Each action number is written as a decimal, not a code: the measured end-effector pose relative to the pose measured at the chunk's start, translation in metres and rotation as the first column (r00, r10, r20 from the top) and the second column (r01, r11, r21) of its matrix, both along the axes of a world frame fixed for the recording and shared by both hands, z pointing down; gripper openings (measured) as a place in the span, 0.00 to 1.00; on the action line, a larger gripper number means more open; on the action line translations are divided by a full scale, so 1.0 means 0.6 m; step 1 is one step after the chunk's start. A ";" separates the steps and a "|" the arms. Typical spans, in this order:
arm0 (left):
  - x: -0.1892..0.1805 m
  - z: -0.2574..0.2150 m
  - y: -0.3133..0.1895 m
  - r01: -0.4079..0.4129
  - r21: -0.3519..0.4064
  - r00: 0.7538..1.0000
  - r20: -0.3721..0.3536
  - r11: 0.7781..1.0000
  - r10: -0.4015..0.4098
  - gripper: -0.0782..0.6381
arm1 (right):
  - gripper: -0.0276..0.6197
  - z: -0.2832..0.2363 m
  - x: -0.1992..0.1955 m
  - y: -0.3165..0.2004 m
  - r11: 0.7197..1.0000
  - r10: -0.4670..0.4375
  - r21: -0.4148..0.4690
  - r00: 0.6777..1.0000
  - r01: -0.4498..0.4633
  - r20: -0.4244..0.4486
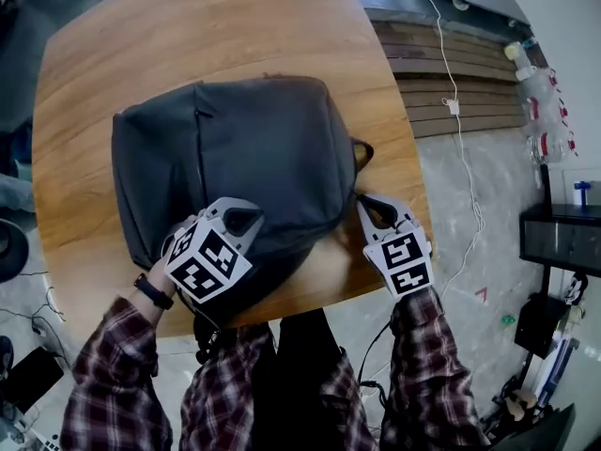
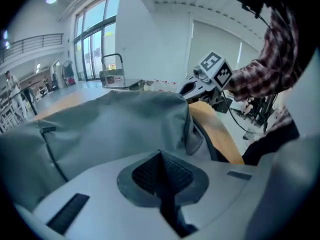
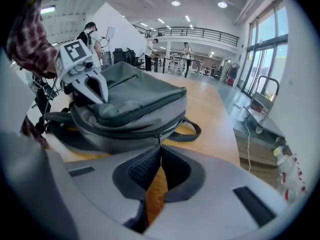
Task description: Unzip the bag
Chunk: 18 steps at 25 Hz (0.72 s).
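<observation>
1. Closest in, at the bottom of the head view, are two plaid sleeves (image 1: 122, 365) with a dark wristband (image 1: 153, 291) on the left wrist. The arms are cut off by the frame edge.
2. The left gripper (image 1: 249, 217) lies on the lower part of the bag (image 1: 254, 148). Its fingers are pressed together with the tips right against the grey fabric, and I can't tell whether a fold is caught between them.
3. The right gripper (image 1: 364, 201) sits at the bag's right edge, just right of centre. Its fingers are pinched on the small metal zipper pull (image 3: 159, 137), and wood shows through the gap behind the tips.
4. The bag is a dark grey backpack lying flat mid-frame on the wooden table (image 1: 188, 26). The zipper run I can see is closed, so the contents are hidden. A carry handle (image 1: 362, 152) loops out on the right.
5. The only markings are the black-and-white squares on the gripper cubes. The bottles (image 1: 540, 101) at upper right have red labels – far too small to read.
6. A white cable (image 1: 460, 120) snakes over the floor at right and runs out the top of the frame.
</observation>
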<state>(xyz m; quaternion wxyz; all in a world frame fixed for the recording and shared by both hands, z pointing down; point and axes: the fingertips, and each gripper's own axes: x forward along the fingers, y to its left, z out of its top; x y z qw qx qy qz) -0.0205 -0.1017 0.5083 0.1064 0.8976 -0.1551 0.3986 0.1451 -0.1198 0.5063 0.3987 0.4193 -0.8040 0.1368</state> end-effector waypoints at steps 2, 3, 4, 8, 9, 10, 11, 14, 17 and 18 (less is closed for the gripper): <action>0.016 0.000 0.001 0.050 -0.041 0.998 -0.026 0.998 -0.051 0.12 | 0.07 0.000 0.009 -0.031 1.000 0.018 0.006 1.000 -0.018 0.002; 0.023 0.001 -0.001 0.068 -0.058 0.997 -0.035 0.996 -0.071 0.12 | 0.07 0.000 0.012 -0.043 1.000 0.028 0.008 1.000 -0.028 0.004; 0.030 0.003 -0.005 0.082 -0.075 0.995 -0.046 0.994 -0.085 0.12 | 0.07 0.000 0.015 -0.051 0.999 0.040 0.007 0.999 -0.040 0.008; 0.041 0.006 -0.019 0.121 -0.125 0.987 -0.091 0.985 -0.133 0.12 | 0.07 0.001 0.019 -0.042 0.994 0.111 -0.015 0.992 -0.111 0.062; 0.041 0.007 -0.024 0.139 -0.126 0.984 -0.092 0.982 -0.151 0.12 | 0.07 0.000 0.020 -0.035 0.991 0.131 -0.019 0.988 -0.130 0.076; 0.041 0.008 -0.029 0.157 -0.128 0.981 -0.090 0.979 -0.169 0.12 | 0.07 -0.001 0.020 -0.028 0.989 0.150 -0.021 0.985 -0.149 0.086; 0.042 0.010 -0.034 0.175 -0.131 0.979 -0.087 0.976 -0.187 0.12 | 0.07 -0.002 0.020 -0.020 0.986 0.168 -0.024 0.981 -0.166 0.093; 0.042 0.011 -0.043 0.210 -0.129 0.971 -0.085 0.969 -0.222 0.12 | 0.07 -0.002 0.008 0.011 0.978 0.206 -0.042 0.972 -0.202 0.112; 0.040 0.012 -0.048 0.229 -0.127 0.967 -0.085 0.965 -0.240 0.12 | 0.07 -0.003 -0.022 0.052 0.970 0.239 -0.077 0.956 -0.229 0.170; 0.039 0.014 -0.049 0.233 -0.134 0.966 -0.081 0.963 -0.245 0.12 | 0.07 -0.004 -0.032 0.064 0.966 0.257 -0.095 0.945 -0.242 0.204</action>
